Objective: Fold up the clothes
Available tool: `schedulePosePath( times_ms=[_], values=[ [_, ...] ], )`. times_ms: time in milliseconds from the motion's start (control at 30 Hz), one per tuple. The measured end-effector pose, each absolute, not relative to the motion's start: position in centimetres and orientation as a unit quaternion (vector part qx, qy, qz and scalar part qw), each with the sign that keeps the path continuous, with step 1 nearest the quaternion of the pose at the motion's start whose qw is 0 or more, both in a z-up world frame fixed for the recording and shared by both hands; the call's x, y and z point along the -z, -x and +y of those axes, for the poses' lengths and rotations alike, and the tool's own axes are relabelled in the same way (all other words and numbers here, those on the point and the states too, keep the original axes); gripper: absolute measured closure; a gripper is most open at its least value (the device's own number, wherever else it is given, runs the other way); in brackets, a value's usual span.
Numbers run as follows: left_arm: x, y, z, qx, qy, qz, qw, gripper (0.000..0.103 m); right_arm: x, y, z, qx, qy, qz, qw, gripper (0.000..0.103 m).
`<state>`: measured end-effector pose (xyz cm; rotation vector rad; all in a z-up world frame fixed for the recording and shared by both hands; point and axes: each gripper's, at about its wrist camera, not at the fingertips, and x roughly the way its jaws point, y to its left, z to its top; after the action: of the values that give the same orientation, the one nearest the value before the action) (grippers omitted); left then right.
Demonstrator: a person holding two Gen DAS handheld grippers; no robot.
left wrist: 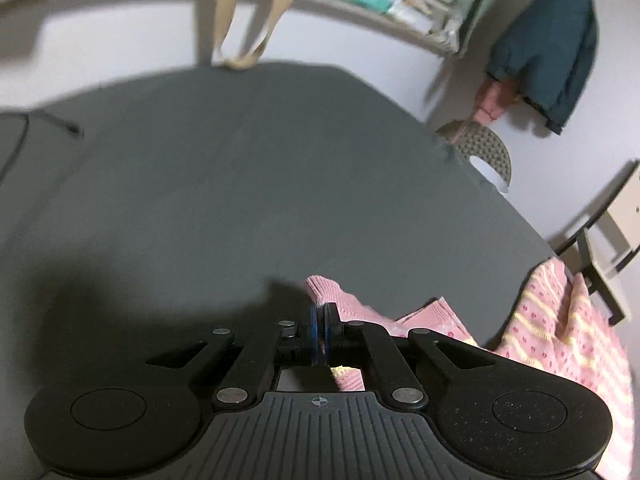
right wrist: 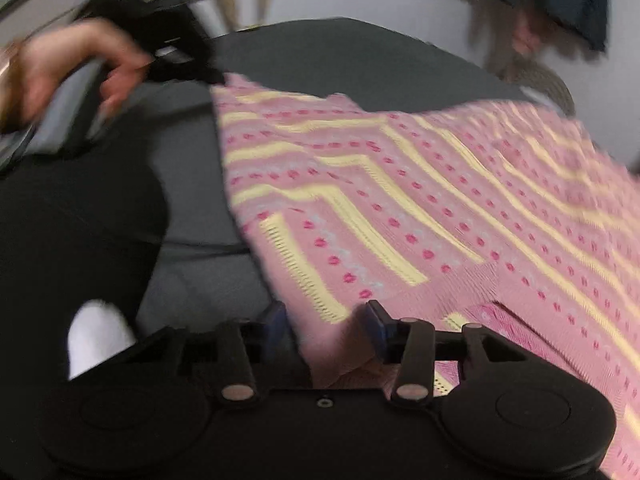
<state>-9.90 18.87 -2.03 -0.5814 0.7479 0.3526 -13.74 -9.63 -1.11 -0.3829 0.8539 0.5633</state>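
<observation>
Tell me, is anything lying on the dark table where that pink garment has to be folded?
Nothing visible does. The pink knitted garment is already pinched by the left gripper, with cloth between the right gripper fingers too. The dark table ahead shows only a cable at its left edge.

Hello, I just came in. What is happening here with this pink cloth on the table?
A person is folding a pink knitted garment with yellow stripes on a dark grey table, using a handheld gripper in each hand. The left gripper is shut on one pink edge of the garment. The right gripper has another part of the fabric between its fingers, but its jaws stand apart. The garment lies spread between the two, not yet neatly folded. The picture is blurred from motion.
</observation>
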Motion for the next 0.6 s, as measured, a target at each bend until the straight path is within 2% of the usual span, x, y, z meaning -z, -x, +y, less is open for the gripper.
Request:
schedulePosePath(
  times_ms=[200, 367, 433, 533, 600],
  values=[
    [1.5, 7.6, 16.9, -0.149, 0.194, 0.390, 0.888, 0.101, 2.0, 17.6, -7.2, -0.312, 0.327, 0.354, 0.819, 0.058],
    [-0.4, 6.1, 12.9, -0.123, 0.035, 0.401, 0.907, 0.100, 3.1, 20.3, -4.5, -0.304, 0.438, 0.302, 0.791, 0.058],
    [-0.6, 5.5, 11.4, -0.108, -0.031, 0.405, 0.907, 0.100, 3.3, 21.0, -3.8, -0.296, 0.458, 0.297, 0.784, 0.059],
    [-0.9, 4.1, 10.2, -0.090, -0.075, 0.414, 0.903, 0.100, 4.2, 21.2, -3.3, -0.280, 0.470, 0.306, 0.779, 0.059],
    [-1.0, 3.2, 9.9, -0.082, -0.086, 0.419, 0.900, 0.100, 4.7, 21.0, -3.2, -0.272, 0.477, 0.310, 0.777, 0.067]
  ],
)
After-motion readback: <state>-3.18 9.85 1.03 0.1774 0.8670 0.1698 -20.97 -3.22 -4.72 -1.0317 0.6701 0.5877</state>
